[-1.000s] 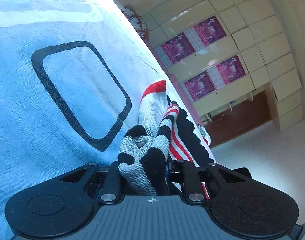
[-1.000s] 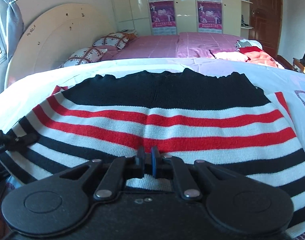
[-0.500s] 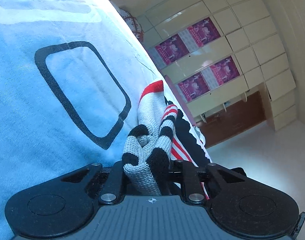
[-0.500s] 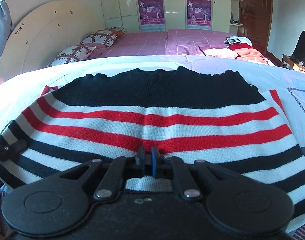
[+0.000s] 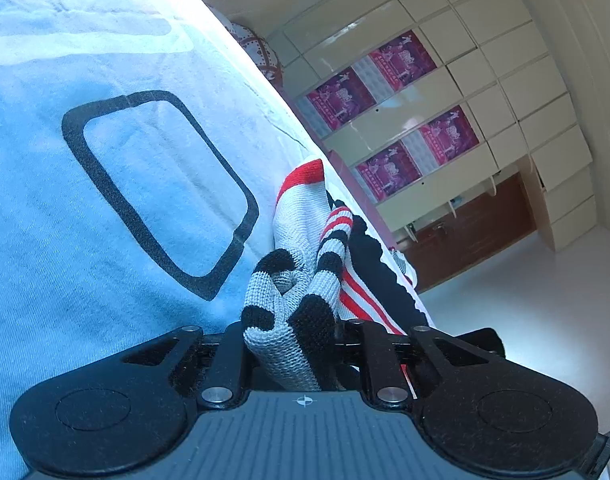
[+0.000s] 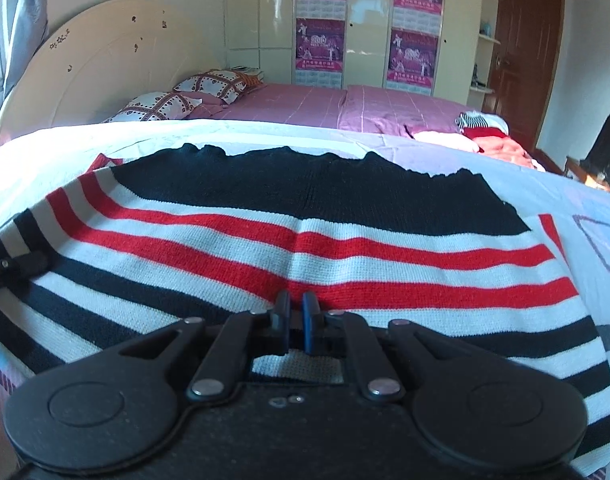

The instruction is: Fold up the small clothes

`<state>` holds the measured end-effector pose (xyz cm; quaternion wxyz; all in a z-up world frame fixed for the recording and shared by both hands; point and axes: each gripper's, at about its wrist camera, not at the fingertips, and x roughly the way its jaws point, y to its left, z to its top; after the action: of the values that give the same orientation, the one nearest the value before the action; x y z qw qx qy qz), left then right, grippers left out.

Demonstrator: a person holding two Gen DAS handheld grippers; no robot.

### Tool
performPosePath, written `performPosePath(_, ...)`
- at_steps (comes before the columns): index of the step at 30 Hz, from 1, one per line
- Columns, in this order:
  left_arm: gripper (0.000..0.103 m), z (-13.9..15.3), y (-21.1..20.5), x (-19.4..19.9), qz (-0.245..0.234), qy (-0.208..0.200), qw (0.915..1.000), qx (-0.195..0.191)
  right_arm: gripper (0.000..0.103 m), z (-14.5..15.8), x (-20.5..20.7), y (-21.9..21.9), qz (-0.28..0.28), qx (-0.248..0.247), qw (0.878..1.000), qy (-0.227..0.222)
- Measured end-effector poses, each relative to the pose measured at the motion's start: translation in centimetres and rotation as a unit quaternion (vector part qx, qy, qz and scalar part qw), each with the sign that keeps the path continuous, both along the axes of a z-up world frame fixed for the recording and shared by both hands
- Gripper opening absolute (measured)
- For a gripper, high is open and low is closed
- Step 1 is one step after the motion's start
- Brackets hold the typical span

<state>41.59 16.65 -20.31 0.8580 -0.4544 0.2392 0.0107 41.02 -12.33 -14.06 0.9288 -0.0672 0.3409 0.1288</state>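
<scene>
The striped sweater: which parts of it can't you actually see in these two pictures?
- Left wrist view: the striped sweater is bunched in the left gripper; its spread is hidden behind that fold.
- Right wrist view: the near hem lies under the right gripper, so any pinched cloth is hidden.
- Right wrist view: the sweater's lower corners run off the frame edges.
</scene>
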Motion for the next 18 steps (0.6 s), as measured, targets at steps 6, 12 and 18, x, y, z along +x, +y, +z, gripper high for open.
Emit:
performPosePath(6, 0.016, 4.9, -1.3, 0.0, -0.022, -0.031, 0.9976, 0.059, 0.007, -0.2, -0.3, -0.1, 0.018, -0.01, 1.0, -0.016)
performPosePath(12, 0.016, 13.5, -6.8, 1.2, -0.089, -0.083, 0.9818, 0.146, 0.007, -0.5, -0.3, -0.9, 0.036, 0.004, 0.999, -0.024)
performPosePath(18, 0.016, 17.6, -15.8, 3.5, -0.176, -0.083, 0.9566, 0.217, 0.013, 0.4, 1.8, -8.9, 0.015, 0.21, 0.976, 0.051)
